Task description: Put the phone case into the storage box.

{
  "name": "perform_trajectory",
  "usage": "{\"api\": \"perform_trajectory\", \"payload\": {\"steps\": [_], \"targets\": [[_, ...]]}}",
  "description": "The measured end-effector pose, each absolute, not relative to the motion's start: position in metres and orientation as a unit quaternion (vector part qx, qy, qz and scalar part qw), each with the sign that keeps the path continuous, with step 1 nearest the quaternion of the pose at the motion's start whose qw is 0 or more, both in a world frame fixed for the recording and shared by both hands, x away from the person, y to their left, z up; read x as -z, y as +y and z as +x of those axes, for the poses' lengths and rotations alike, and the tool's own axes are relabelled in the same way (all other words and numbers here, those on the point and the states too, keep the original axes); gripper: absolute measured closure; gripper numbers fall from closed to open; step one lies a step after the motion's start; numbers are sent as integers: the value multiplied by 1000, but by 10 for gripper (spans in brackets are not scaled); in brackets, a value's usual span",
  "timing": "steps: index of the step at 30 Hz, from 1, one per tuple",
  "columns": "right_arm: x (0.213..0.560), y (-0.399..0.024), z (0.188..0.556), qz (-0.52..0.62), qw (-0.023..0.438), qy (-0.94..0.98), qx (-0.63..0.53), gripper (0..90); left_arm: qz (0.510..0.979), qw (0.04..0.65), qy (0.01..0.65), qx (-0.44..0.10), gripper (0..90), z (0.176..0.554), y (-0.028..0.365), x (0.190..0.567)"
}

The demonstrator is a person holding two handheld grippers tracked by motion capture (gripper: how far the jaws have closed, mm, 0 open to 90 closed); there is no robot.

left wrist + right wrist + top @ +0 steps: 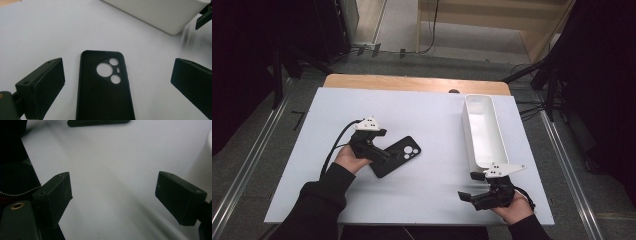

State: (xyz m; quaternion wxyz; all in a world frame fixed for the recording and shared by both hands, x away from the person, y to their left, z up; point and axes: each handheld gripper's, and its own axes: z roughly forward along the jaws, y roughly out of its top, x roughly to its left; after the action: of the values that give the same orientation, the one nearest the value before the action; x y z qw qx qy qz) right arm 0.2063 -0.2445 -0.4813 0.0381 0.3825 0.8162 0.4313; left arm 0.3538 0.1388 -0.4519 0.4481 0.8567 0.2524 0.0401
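High view puts the black rubbery phone case (396, 156) on the white sheet-covered bench (422, 120), left of the middle and nearer the front edge than the back, lying flat and slewed so its camera end points toward the far right corner. It is matte black, a slim rectangle with rounded corners, and its inner face is up (the raised rim round the edge shows in the left gripper view). Near the top sits a rounded three-cornered camera window with one large round hole, two smaller ones and a tiny slot. I can read no brand or writing on it.

My left gripper (379, 150) hangs over the case's near end with its jaws spread as wide as they go; the case (105, 87) lies on the bench between them, and neither pad touches it.

My right gripper (466, 196) sits by the front right corner, jaws wide apart with only bare bench between them, just beside the near end of the long white plastic tray (482, 131), which runs along the right edge.
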Motion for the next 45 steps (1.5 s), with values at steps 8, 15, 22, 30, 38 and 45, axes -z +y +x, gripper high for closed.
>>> {"api": "perform_trajectory", "payload": {"steps": [8,15,22,30,38,45], "targets": [[481,-245,206,381,38,817,-431,123,862,438,251,-38,0,355,136,459],[481,-246,205,384,41,815,-432,123,863,434,251,-61,0,354,136,464],[481,-244,205,381,38,818,-430,123,867,426,252,-54,0,355,136,472],[482,-245,205,380,39,819,-428,123,873,417,252,-37,0,356,134,481],[482,-244,205,380,39,820,-427,123,875,407,258,-46,0,354,135,491],[482,-244,205,379,39,820,-426,123,883,392,255,-39,0,354,134,501]]}}
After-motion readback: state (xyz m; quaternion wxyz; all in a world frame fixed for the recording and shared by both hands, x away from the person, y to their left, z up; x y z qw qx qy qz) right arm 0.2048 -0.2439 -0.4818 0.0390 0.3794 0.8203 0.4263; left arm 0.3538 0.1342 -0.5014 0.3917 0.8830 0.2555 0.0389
